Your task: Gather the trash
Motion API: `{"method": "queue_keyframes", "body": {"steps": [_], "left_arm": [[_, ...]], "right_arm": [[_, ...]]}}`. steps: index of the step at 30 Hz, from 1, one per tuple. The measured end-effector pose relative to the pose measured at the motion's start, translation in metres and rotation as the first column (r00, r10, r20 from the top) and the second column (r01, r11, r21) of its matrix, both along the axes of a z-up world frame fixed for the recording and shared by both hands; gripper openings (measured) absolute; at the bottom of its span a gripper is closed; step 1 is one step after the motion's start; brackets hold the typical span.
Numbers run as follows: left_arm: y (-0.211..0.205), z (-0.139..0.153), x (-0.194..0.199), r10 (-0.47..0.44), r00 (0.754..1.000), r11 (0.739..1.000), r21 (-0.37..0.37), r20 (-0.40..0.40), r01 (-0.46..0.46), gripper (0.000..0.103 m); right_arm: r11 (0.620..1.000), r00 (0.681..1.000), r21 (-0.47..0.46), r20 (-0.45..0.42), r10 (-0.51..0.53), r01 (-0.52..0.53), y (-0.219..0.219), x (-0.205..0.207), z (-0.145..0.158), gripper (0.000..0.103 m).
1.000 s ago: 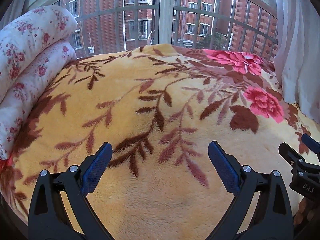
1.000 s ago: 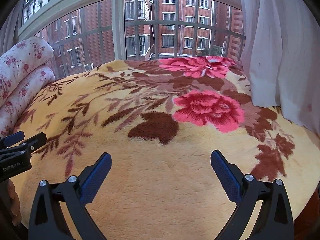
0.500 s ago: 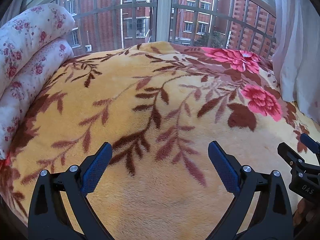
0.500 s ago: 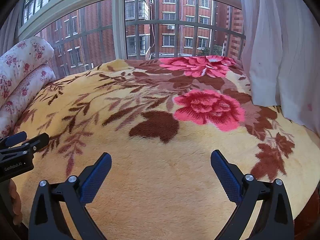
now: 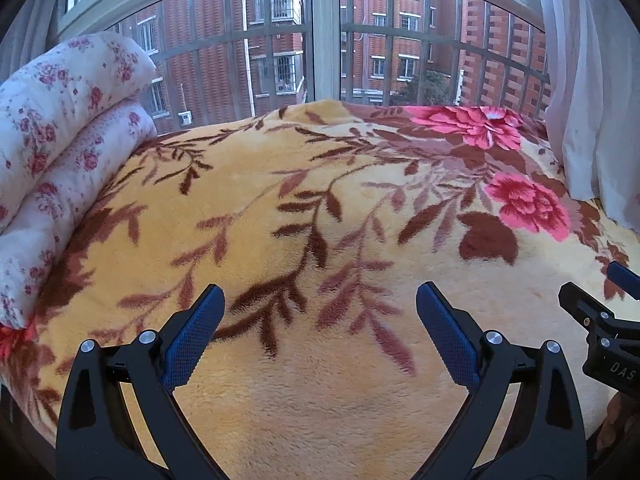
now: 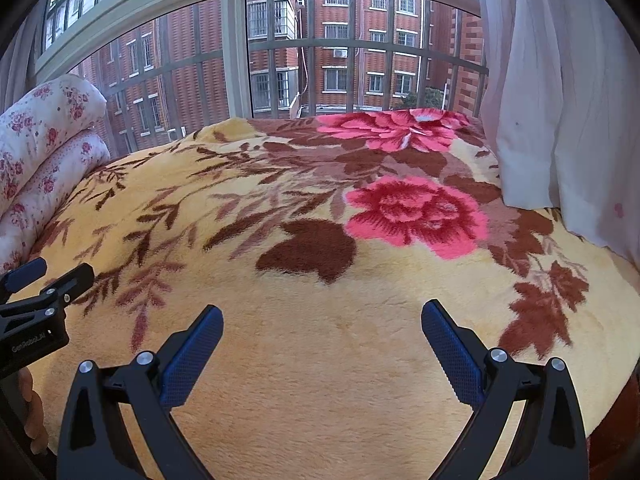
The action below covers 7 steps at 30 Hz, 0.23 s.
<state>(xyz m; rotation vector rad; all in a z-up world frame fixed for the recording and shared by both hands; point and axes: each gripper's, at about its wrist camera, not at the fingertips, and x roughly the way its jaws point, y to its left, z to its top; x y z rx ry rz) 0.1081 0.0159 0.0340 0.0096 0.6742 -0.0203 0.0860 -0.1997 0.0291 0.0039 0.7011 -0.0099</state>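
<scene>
No trash shows in either view. My left gripper [image 5: 320,300] is open and empty, held above the near part of a yellow blanket [image 5: 280,208] with brown leaves and pink flowers. My right gripper [image 6: 322,316] is open and empty, over the same blanket [image 6: 320,360] further right. The right gripper shows at the right edge of the left wrist view [image 5: 600,312], and the left gripper at the left edge of the right wrist view [image 6: 36,300].
A folded white floral quilt [image 5: 52,152] lies along the bed's left side, also in the right wrist view [image 6: 36,148]. A barred window [image 5: 324,32] stands behind the bed. A white curtain [image 6: 560,100] hangs at the right.
The left wrist view has tilted slightly, so the blanket sits a little lower in frame. The right gripper has barely moved. Both jaws have stayed open.
</scene>
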Motion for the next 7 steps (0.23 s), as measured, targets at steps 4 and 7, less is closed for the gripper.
{"method": "queue_keyframes", "body": {"steps": [4, 7], "left_arm": [[-0.006, 0.001, -0.002, -0.041, 0.999, 0.999, 0.015, 0.005, 0.041, 0.094], [-0.012, 0.001, -0.004, -0.051, 0.999, 0.998, 0.045, 0.015, 0.05, 0.094]], "right_arm": [[1.0, 1.0, -0.008, 0.0, -0.007, 0.007, -0.001, 0.0, 0.0, 0.098], [1.0, 1.0, -0.007, -0.002, -0.011, 0.011, -0.003, 0.0, 0.0, 0.098]]}}
